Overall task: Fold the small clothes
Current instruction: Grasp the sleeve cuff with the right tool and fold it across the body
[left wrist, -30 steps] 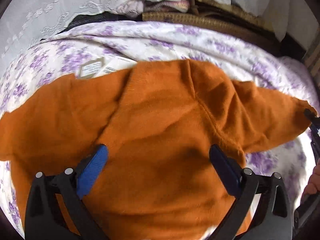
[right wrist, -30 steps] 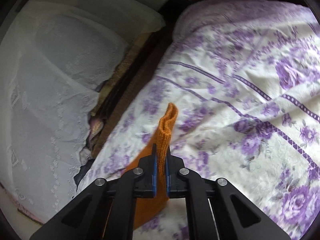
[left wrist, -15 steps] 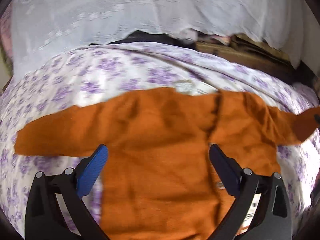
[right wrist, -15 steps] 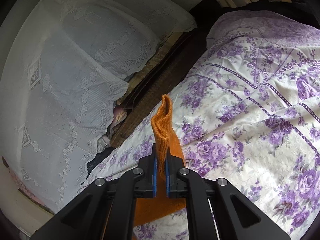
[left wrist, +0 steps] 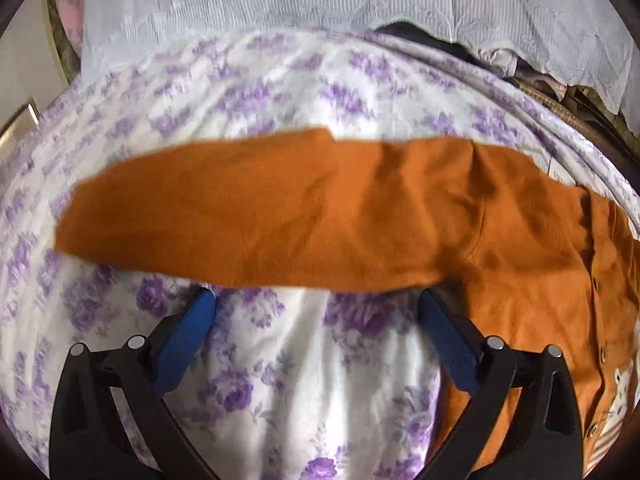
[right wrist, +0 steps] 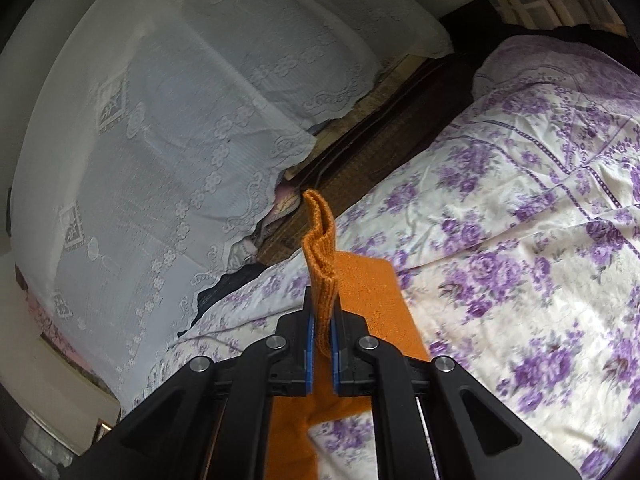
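Change: a second ago the left view looked down on the body of the orange cardigan (left wrist: pixel 400 216); now it looks at one long sleeve (left wrist: pixel 240 216) stretched flat across the bedspread, with the body off to the right edge. In the right view the pinched cuff (right wrist: pixel 320 256) stands higher against the far side of the bed than it did.

Cardigan: lies on the bed, front up, its button strip and a small animal patch (left wrist: pixel 620 384) showing at the lower right of the left view. One sleeve is spread out sideways; the other is lifted by its cuff.

Right claw (right wrist: pixel 322 344): closed tight on the ribbed cuff, which sticks up doubled between the blue pads; the rest of that sleeve hangs down below the claw.

Left claw (left wrist: pixel 316 312): wide open and holding nothing; its blue fingertips (left wrist: pixel 200 304) hover just short of the flat sleeve's lower edge, with bare bedspread between them.

Bedspread (left wrist: pixel 280 80): white with purple flowers, fairly smooth under the garment.

Lace cloth (right wrist: pixel 160 140): drapes over things beyond the far edge of the bed.

Meaning for the task: the garment looks spread out and ready; I judge the sleeves are about to be folded in over the body, so folding has barely begun.

Watch for: the loose knit sagging or dragging the body askew as the cuff is carried across.
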`<state>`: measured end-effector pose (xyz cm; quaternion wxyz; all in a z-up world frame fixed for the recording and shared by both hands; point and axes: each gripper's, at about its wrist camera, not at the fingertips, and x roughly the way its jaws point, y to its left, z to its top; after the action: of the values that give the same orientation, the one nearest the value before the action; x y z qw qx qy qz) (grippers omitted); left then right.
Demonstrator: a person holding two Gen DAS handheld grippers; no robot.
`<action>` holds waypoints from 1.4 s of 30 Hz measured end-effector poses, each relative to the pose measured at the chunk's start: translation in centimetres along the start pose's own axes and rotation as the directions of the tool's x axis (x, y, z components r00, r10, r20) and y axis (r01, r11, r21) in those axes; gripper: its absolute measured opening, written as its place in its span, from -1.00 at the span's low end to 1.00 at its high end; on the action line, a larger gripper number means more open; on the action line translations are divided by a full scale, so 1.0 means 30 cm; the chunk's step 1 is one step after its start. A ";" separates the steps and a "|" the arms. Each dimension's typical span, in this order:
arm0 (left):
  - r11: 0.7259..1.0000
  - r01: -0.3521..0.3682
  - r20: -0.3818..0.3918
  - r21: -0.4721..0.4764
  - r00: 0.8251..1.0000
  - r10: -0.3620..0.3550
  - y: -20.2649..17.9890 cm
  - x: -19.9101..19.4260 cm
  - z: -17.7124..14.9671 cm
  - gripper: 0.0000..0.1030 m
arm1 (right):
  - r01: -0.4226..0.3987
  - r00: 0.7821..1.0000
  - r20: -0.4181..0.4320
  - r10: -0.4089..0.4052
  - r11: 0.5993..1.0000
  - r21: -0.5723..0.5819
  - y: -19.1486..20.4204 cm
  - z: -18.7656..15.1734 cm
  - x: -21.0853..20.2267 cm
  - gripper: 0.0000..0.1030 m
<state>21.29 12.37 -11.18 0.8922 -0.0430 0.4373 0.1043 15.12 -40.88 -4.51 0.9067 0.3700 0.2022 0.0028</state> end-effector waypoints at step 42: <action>0.997 -0.019 0.009 0.078 1.000 0.019 -0.063 -0.006 -0.011 0.91 | -0.175 0.958 -0.263 0.115 0.960 -0.218 0.656 -0.442 0.276 -0.87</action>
<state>21.36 10.45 -11.27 0.8939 -0.0034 0.4379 0.0957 20.68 -16.41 -2.85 0.9096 0.2690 0.2840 0.1403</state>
